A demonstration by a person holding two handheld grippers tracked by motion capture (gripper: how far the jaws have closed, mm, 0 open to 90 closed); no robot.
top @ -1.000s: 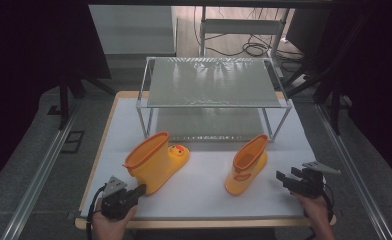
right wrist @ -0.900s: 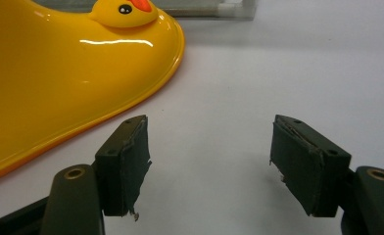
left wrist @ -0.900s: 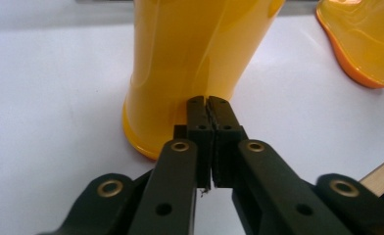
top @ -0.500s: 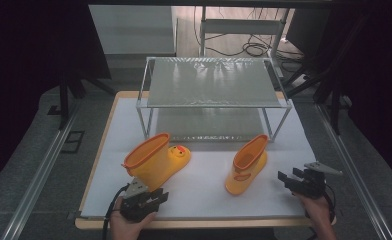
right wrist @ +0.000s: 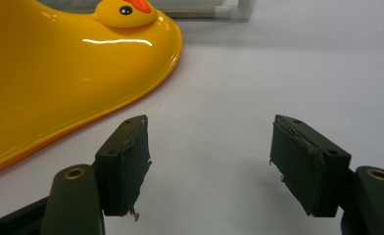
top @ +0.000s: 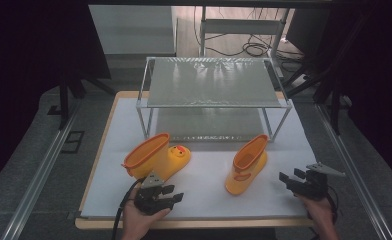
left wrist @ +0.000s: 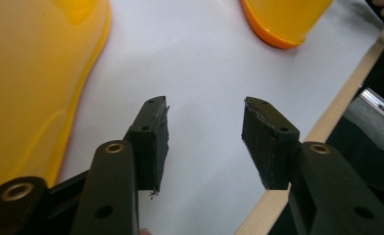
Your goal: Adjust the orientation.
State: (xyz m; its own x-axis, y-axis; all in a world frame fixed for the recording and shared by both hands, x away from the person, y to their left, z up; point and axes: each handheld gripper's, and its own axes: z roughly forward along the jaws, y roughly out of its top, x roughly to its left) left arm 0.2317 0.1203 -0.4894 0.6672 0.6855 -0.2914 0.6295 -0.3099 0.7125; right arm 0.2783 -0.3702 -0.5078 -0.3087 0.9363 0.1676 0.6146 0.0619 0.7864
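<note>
1. Starting at your left gripper [left wrist: 204,103]: its two black jaws stand well apart and grip nothing. Their flat pads [left wrist: 156,142] are matte, with frayed edges, and they hover over bare white mat [left wrist: 204,58].
2. Your right gripper [right wrist: 209,122] is likewise wide open and empty, with the same worn rubbery pads [right wrist: 124,166].
3. The left boot [left wrist: 28,88] is glossy yellow moulded plastic. It lies just beside the left-hand jaw in the left gripper view and does not touch it. The right boot [left wrist: 285,19] shows its orange sole rim farther off.
4. In the right gripper view a shiny yellow boot toe [right wrist: 58,73] curves past the left-hand jaw. It carries a small duck head [right wrist: 124,12] with an orange beak. You cannot tell from this view which boot it is.
5. From the high view, the left boot [top: 151,157] leans, its orange-rimmed shaft tilted towards the mat's left edge. The right boot [top: 246,167] stands upright, well apart from it. Both are in front of the wire rack [top: 209,82], a thin metal frame with two mesh shelves.
6. The mat covers a wooden-edged table [top: 95,165].
7. Your left gripper [top: 174,194] has moved rightwards from the near left corner and is now close below the left boot. Your right gripper [top: 290,175] and both boots are where they were.
</note>
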